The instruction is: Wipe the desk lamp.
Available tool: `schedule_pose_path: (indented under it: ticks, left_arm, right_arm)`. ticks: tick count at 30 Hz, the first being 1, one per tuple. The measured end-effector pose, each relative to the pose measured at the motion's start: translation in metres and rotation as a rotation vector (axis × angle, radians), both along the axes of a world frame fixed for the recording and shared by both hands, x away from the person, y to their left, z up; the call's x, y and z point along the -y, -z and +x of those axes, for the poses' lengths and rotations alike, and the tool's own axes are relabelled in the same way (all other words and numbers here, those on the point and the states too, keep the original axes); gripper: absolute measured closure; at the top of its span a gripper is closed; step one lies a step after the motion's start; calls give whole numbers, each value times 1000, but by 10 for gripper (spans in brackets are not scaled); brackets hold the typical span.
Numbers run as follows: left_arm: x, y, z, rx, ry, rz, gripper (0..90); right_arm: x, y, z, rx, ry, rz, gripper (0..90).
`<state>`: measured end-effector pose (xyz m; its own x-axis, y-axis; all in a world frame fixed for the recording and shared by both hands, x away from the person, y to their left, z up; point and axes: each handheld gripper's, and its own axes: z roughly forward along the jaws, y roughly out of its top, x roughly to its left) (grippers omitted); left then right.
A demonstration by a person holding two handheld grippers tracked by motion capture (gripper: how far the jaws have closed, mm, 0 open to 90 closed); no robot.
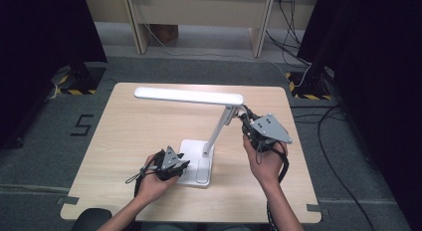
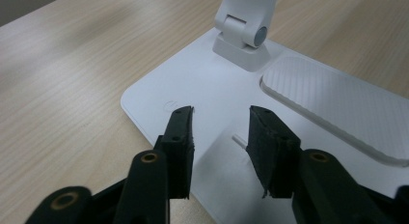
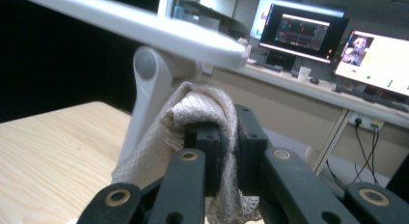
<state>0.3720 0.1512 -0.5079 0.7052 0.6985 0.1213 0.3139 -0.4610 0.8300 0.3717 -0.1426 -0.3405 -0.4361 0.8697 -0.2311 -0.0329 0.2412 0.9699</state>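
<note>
right gripper (image 3: 222,137) fingers clamp a cloth (image 3: 193,113) just beside the lamp's (image 1: 209,136) tilted stem; left gripper (image 2: 219,137) fingers gape empty over its base.

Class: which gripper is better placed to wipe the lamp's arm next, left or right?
Right. The right gripper is shut on the cloth beside the lamp's arm; the left gripper hovers open over the base.

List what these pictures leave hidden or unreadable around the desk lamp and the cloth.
- Cloth: right gripper view, its lower part is hidden behind the right gripper shut on it; too small to tell in the high view.
- Lamp: whether the cloth touches its arm cannot be told.
- Lamp base: left gripper view, cut off by the right edge; the left gripper stands open over it.
- Round mark on base: too faint to read.
</note>
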Motion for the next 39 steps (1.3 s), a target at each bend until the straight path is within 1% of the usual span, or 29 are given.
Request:
schedule_pose_path:
  ticks: [4, 5, 6, 7, 8, 9, 15, 16, 17, 19, 22, 23, 24, 26, 27, 28, 33, 35, 38, 39]
  left_arm:
    - [0, 2, 1, -10, -11, -9, 580]
    - [0, 2, 2, -14, -14, -12, 572]
    - [-1, 3, 2, -20, -17, -18, 567]
    - [-1, 3, 2, -23, -18, -18, 563]
    - [-1, 3, 3, -22, -24, -27, 562]
    - [-2, 3, 3, -28, -25, -23, 562]
    - [-4, 4, 5, -46, -28, -17, 558]
    - [-4, 4, 5, -48, -27, -17, 559]
    - [-3, 4, 6, -48, -29, -25, 561]
    - [-4, 4, 6, -55, -29, -32, 569]
    - [-4, 4, 7, -62, -26, -37, 582]
    - [-4, 4, 7, -67, -26, -43, 586]
    - [-5, 4, 7, -76, -24, -47, 592]
    - [-6, 4, 8, -88, -25, -57, 594]
    - [-6, 5, 8, -90, -24, -59, 594]
    - [-6, 5, 8, -87, -23, -58, 595]
    - [-6, 5, 8, -87, -19, -60, 609]
    - [-6, 5, 8, -88, -20, -63, 610]
    - [-6, 5, 8, -90, -22, -65, 609]
    - [-6, 5, 8, -90, -22, -64, 609]
  right_arm:
    - [0, -4, -4, 19, 1, 9, 836]
    - [0, -4, -5, 23, 1, 3, 836]
    - [-1, -5, -6, 24, -2, 13, 836]
    - [0, -5, -7, 27, -6, 9, 836]
    - [-1, -5, -9, 20, -9, 20, 836]
    - [-2, -5, -9, 31, -10, 13, 835]
    - [-1, -4, -13, 36, -13, 23, 835]
    - [-1, -4, -13, 42, -14, 12, 835]
    - [-2, -4, -14, 45, -16, 21, 835]
    - [-2, -4, -15, 47, -18, 11, 835]
    - [-2, -4, -15, 55, -22, 8, 834]
    - [-2, -4, -14, 53, -25, 2, 834]
    - [-2, -4, -13, 61, -27, -1, 834]
    - [-2, -4, -13, 54, -31, 6, 834]
    - [-2, -4, -13, 55, -33, 2, 834]
    - [-3, -4, -13, 50, -33, 7, 833]
    - [-4, -2, -12, 49, -35, 4, 833]
    - [-4, -1, -12, 43, -34, 12, 833]
    - [-4, 0, -11, 47, -36, 2, 834]
    - [-5, 0, -11, 39, -34, 9, 834]
